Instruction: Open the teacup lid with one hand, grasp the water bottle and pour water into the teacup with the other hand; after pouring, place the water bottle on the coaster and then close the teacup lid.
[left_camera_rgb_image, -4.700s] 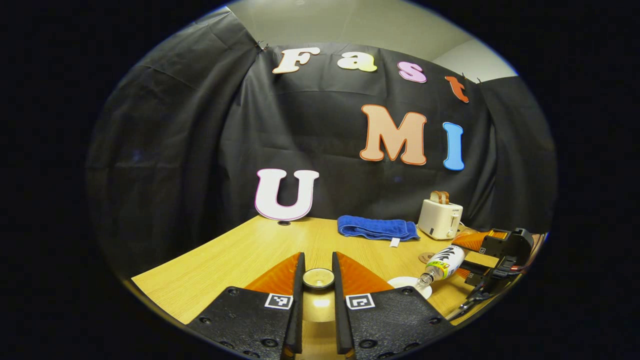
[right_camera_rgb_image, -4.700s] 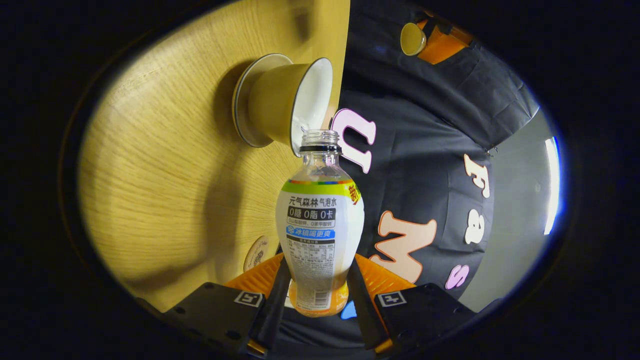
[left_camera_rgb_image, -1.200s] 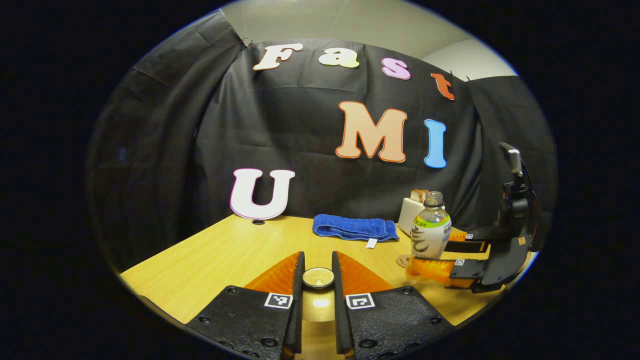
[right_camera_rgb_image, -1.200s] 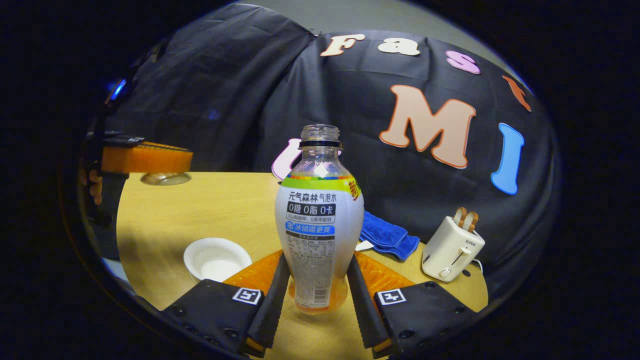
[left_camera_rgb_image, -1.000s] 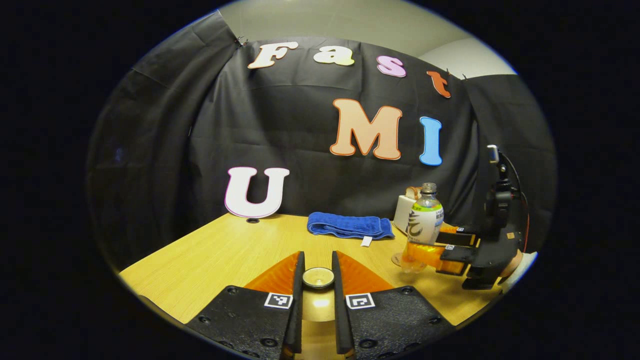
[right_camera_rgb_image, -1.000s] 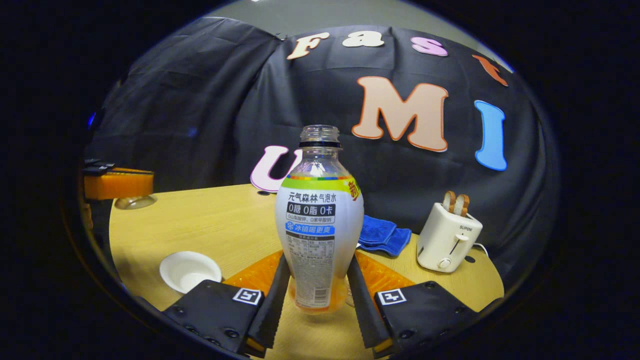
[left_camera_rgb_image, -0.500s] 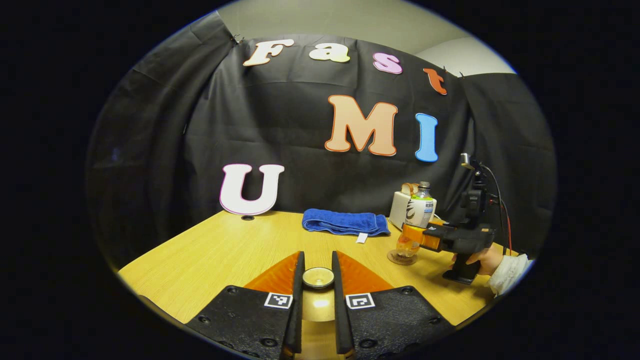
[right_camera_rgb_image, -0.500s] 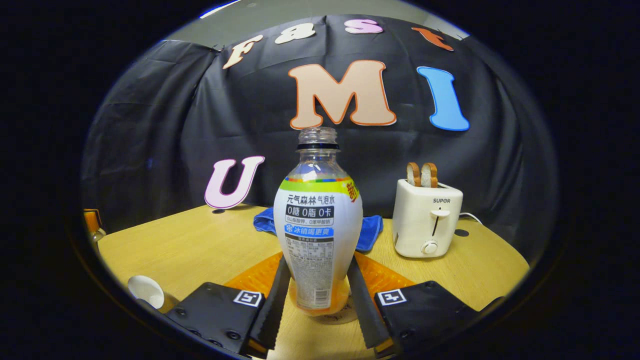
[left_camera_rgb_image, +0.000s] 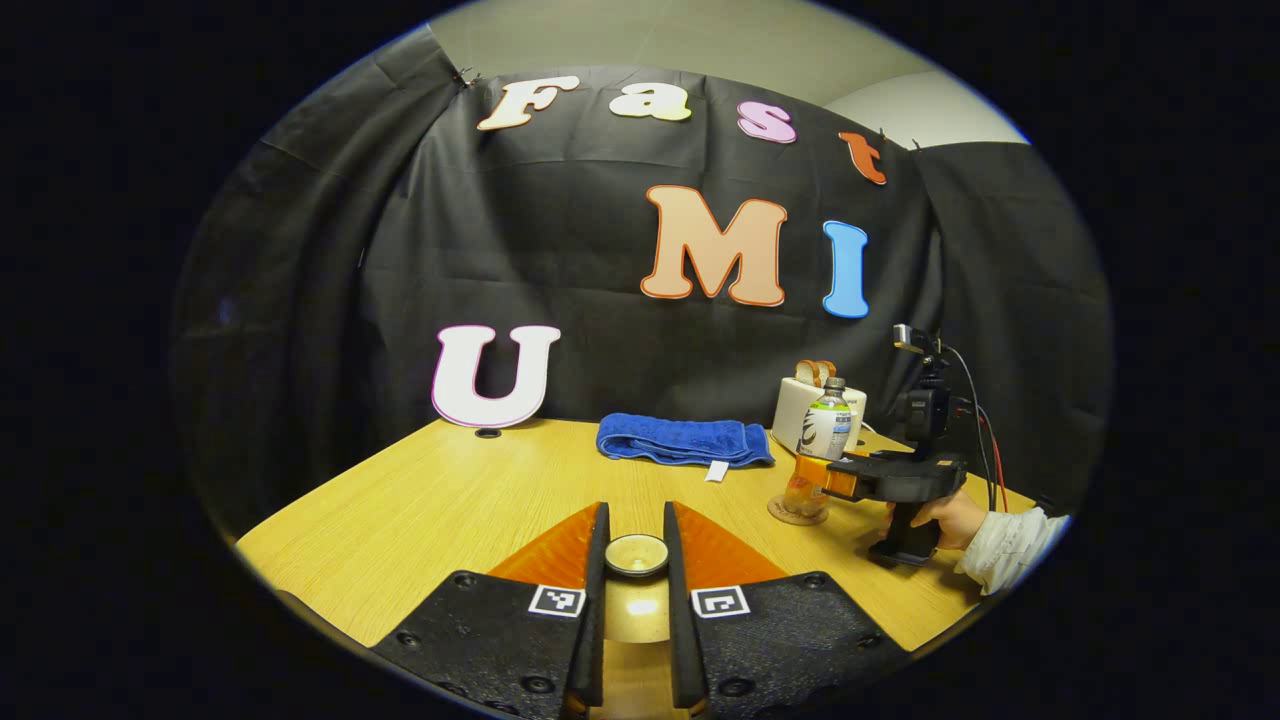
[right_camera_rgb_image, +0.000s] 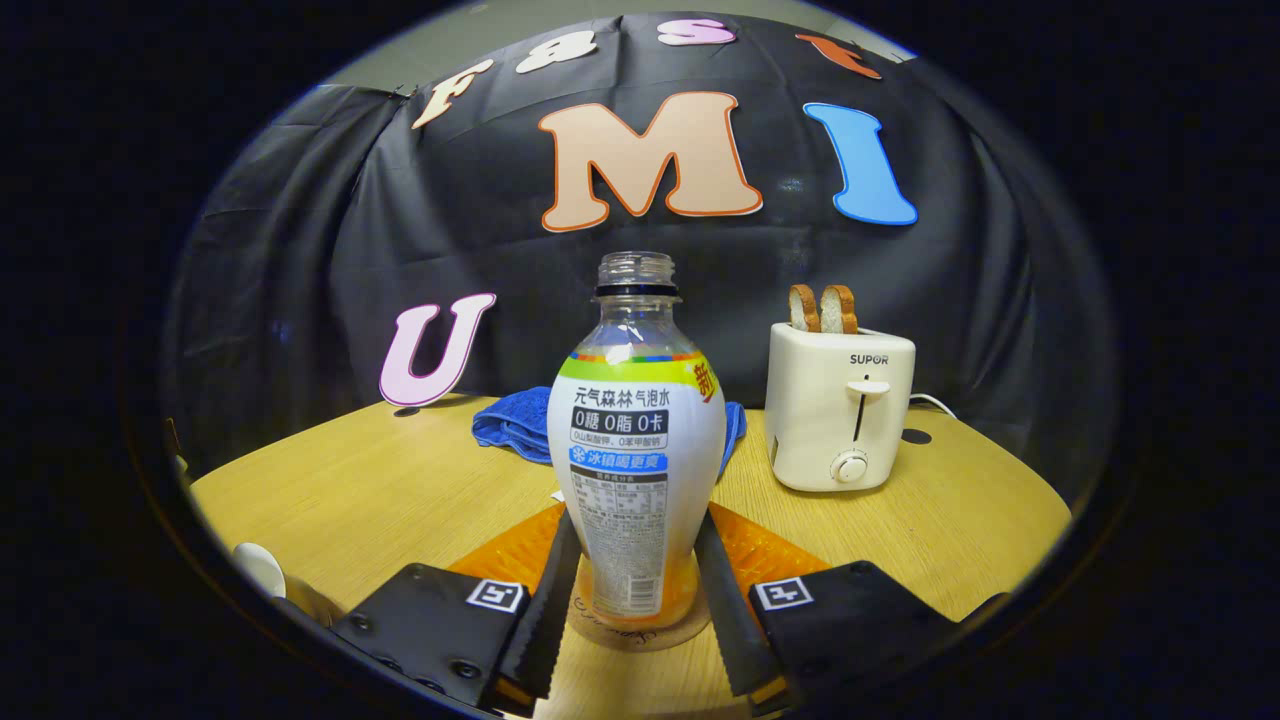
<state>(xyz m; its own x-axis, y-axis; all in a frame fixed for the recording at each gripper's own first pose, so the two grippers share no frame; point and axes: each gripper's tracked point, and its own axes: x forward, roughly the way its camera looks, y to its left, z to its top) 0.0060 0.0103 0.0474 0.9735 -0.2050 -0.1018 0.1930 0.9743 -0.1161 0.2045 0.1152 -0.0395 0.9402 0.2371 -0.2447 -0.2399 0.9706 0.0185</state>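
Since the earlier frame, the water bottle (right_camera_rgb_image: 637, 440) has come down upright onto the coaster (right_camera_rgb_image: 640, 632), at 6 o'clock from the toaster (right_camera_rgb_image: 840, 405). The right tool (right_camera_rgb_image: 634, 590) stays clamped on it. The left tool (left_camera_rgb_image: 636, 556) grips the teacup lid (left_camera_rgb_image: 636, 554) above the desk (left_camera_rgb_image: 450, 510).

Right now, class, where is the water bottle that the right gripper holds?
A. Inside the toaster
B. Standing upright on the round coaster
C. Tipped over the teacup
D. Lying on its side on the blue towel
B: the water bottle stands upright with its base on the round coaster, the right gripper jaws pressed against its sides.
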